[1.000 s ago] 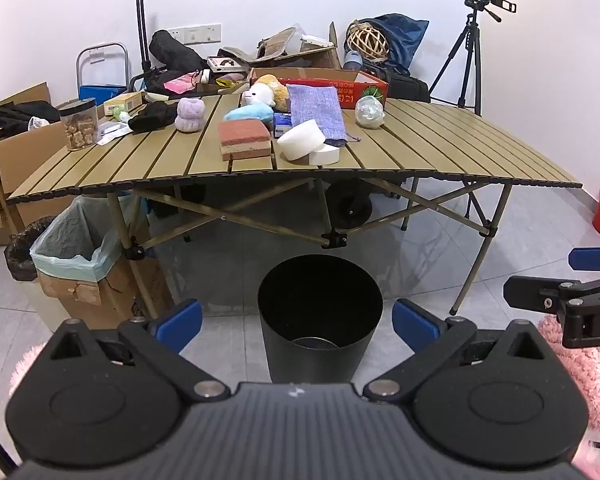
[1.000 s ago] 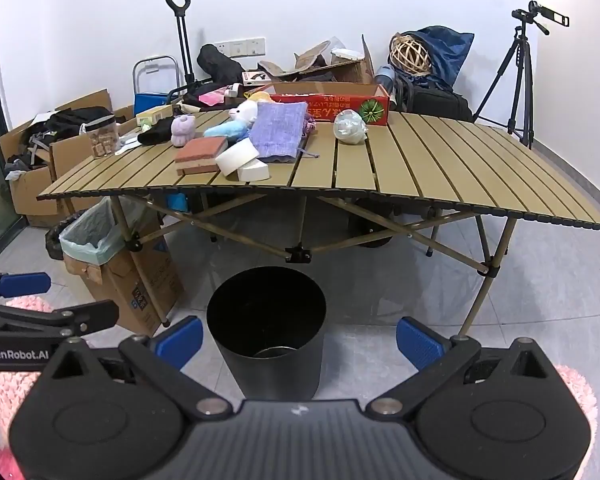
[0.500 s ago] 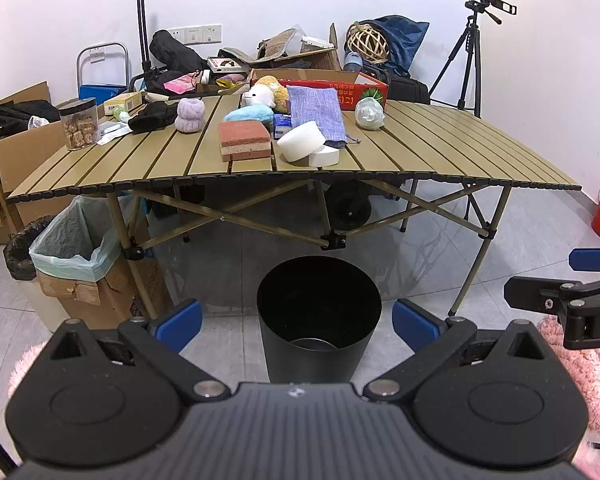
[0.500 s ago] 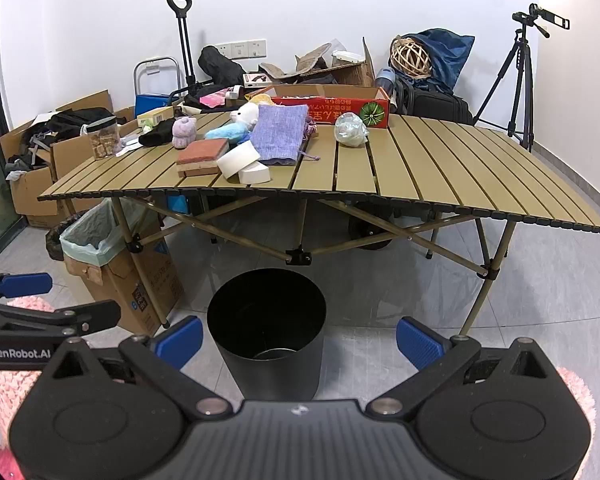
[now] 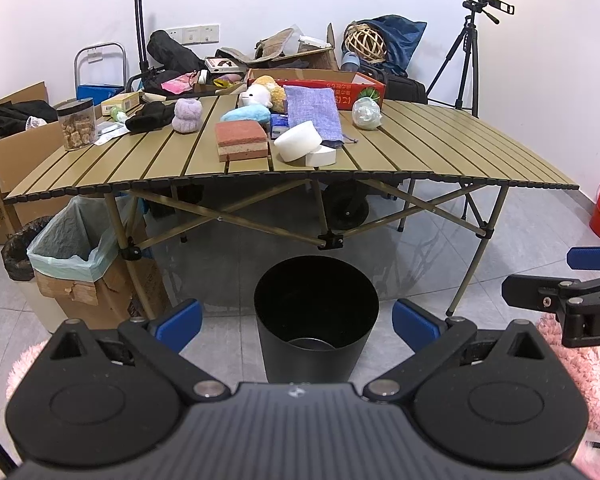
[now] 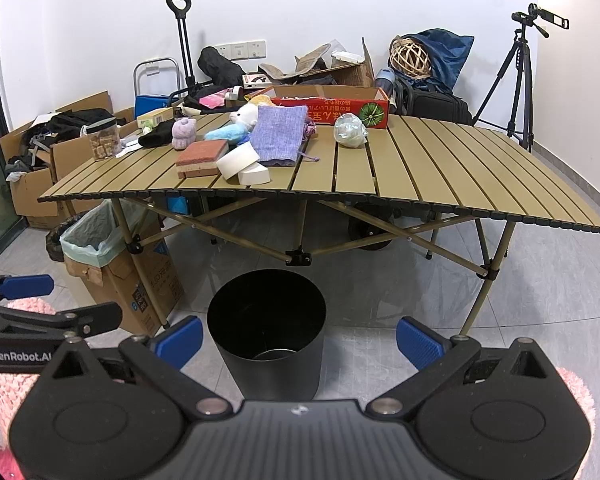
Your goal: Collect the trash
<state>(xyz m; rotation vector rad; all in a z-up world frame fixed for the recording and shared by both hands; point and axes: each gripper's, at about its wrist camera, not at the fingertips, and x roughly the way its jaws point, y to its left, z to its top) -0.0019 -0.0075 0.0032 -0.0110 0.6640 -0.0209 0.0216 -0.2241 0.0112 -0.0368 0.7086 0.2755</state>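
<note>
Nothing has visibly shifted since a second ago. Left wrist view: the left gripper point(image 5: 296, 322) hangs spread and empty over the round black metal bin point(image 5: 316, 316), below the slatted tan folding table point(image 5: 440, 152). Right wrist view: the right gripper point(image 6: 298, 338) is likewise released, the crumpled clear plastic wrapper point(image 6: 350, 130) lying on the table.

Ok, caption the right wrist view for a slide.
Open right tongs face a black bin before a cluttered folding table.

"GenRobot.AI" on left gripper point(image 6: 24, 296), "D" on right gripper point(image 5: 580, 272)
</note>
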